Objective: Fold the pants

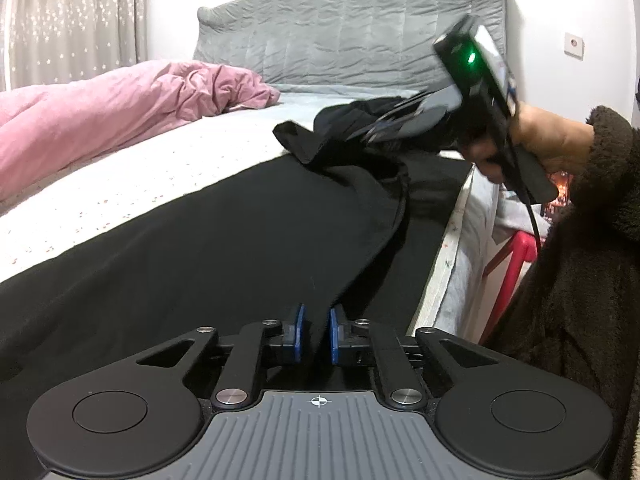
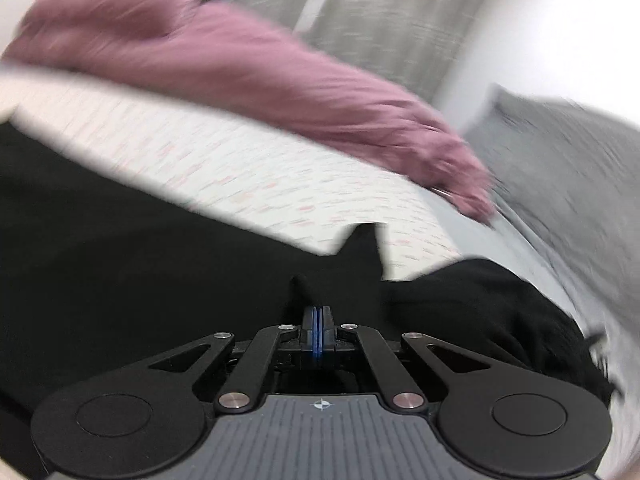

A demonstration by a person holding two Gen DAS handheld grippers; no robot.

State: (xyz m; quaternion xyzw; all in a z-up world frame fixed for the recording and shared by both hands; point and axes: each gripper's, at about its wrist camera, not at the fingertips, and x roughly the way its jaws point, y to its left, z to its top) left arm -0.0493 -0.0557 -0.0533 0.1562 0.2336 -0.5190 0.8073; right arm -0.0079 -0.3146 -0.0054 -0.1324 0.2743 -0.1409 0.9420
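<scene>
Black pants lay spread along the near edge of a bed, over a white dotted sheet, one end lifted off the mattress. Left gripper sat low over the cloth with its blue pads a narrow gap apart, a ridge of black fabric running up between them; could not tell for sure whether the pads pressed it. Right gripper, seen from its own blurred view, had blue pads pressed flat together, with black fabric bunched just ahead of the tips; pinched cloth not clearly visible between them. From the left view, same tool held up by a hand in a dark fleece sleeve, raised bundle of pants hanging at its tips. Pink duvet heaped further back, grey padded headboard behind.
</scene>
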